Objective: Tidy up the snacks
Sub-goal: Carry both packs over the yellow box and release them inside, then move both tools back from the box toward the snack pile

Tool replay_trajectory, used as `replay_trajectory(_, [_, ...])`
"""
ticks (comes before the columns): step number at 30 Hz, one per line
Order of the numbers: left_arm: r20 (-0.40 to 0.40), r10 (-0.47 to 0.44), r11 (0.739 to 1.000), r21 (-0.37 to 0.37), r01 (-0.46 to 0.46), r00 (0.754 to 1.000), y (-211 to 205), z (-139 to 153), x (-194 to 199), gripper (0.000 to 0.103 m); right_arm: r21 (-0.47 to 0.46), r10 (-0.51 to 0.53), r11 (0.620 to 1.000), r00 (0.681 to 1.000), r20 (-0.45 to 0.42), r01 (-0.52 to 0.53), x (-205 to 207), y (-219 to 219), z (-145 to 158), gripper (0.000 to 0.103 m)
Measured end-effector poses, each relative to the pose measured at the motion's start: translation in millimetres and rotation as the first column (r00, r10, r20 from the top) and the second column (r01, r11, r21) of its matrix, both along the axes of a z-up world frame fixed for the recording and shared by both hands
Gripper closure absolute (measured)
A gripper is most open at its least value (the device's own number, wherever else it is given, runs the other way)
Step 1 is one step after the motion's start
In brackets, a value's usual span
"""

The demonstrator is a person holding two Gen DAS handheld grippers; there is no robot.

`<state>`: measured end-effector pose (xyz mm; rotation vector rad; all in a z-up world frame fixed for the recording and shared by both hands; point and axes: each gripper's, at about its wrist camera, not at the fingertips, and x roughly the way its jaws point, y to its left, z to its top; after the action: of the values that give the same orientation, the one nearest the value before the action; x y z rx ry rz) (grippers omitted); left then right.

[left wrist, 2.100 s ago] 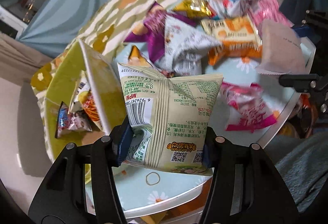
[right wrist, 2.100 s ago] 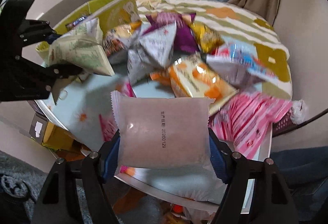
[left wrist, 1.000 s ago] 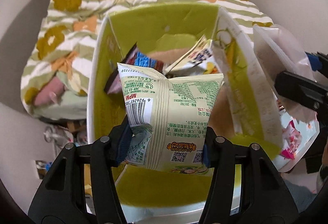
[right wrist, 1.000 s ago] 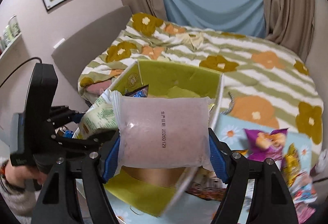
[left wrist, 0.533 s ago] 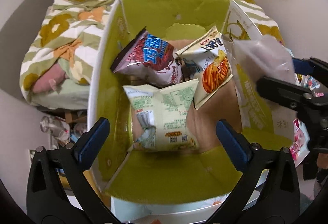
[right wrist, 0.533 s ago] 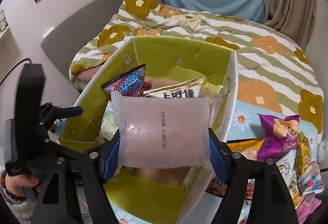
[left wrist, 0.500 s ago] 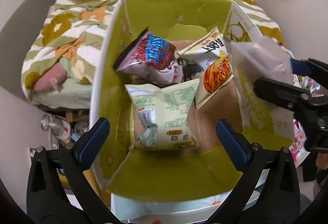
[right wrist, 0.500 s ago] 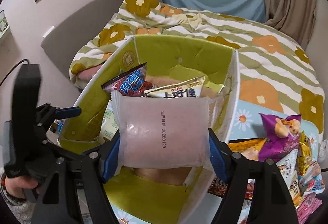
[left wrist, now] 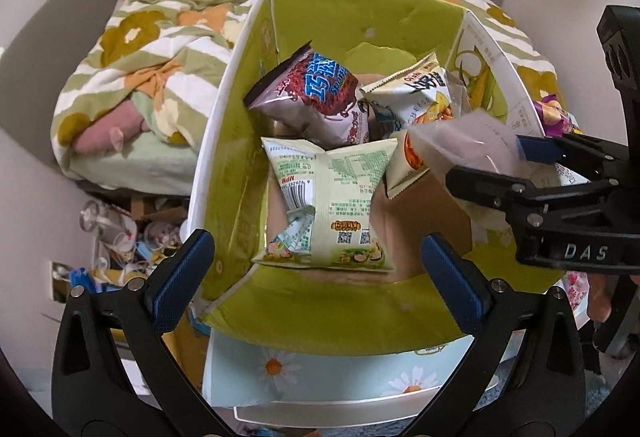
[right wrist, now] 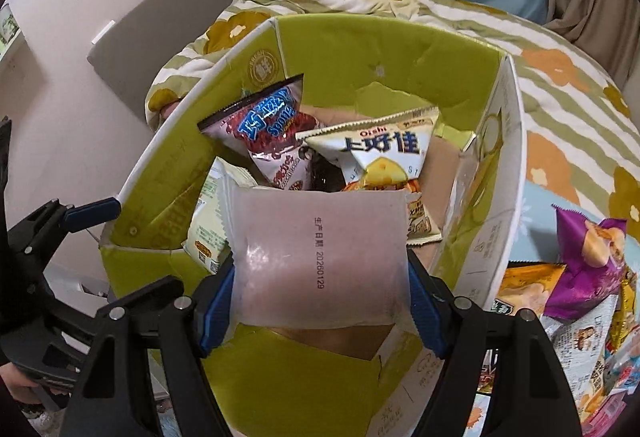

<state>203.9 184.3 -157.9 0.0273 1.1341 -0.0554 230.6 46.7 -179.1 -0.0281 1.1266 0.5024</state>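
Note:
A green carton [left wrist: 216, 141] stands open on the table edge. On its floor lies a pale green snack bag [left wrist: 328, 205], next to a red-and-blue bag [left wrist: 316, 93] and a white cheese snack bag [left wrist: 420, 97]. My left gripper [left wrist: 316, 253] hangs wide open above the green bag, touching nothing. My right gripper [right wrist: 320, 285] hovers over the carton [right wrist: 508, 173], its blue pads still pressing a pale pink pouch [right wrist: 320, 245] while the jaws start opening. The left wrist view shows that pouch [left wrist: 468, 141] entering from the right.
The carton sits on a light blue daisy-print table [left wrist: 340, 369]. More snack bags [right wrist: 588, 269] are piled to the carton's right. A bed with a flowered blanket [left wrist: 160, 37] lies behind, and clutter [left wrist: 116, 237] covers the floor on the left.
My left gripper let go of the pale green bag, which now lies in the carton, and its jaws stand wide. My right gripper has come down over the carton with the pink pouch.

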Motion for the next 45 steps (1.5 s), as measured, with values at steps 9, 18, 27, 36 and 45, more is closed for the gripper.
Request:
replay_trajectory(9, [0.007, 0.002, 1.000, -0.002, -0.002, 1.000, -0.4, -0.6, -5.1, 0.000, 0.063, -0.013, 0.998, 1.000, -0.003, 0.013, -0.3, -4.9, -2.9, 0.013])
replay_trajectory(18, [0.028, 0.009, 1.000, -0.012, -0.009, 1.000, 3.2, 10.2, -6.1, 0.000, 0.054, -0.017, 0.998, 0.996, 0.092, 0.012, -3.6, -7.4, 18.3, 0.001])
replay_trajectory(27, [0.097, -0.055, 0.997, -0.039, 0.059, 0.994, -12.4, 46.1, -7.5, 0.000, 0.037, -0.059, 0.998, 0.977, 0.203, 0.053, -22.2, -20.2, 67.3, 0.001])
replay_trajectory(36, [0.156, -0.223, 0.970, -0.064, 0.235, 0.962, -78.4, 65.1, -9.4, 0.000, 0.047, -0.224, 0.974, 0.936, 0.272, 0.220, -60.4, -85.9, 111.3, 0.000])
replay_trajectory(45, [0.125, -0.315, 0.942, -0.082, 0.327, 0.941, -165.8, 58.4, -34.5, 0.000, -0.007, -0.352, 0.930, 0.893, 0.279, 0.369, -106.0, -191.8, 108.4, 0.000])
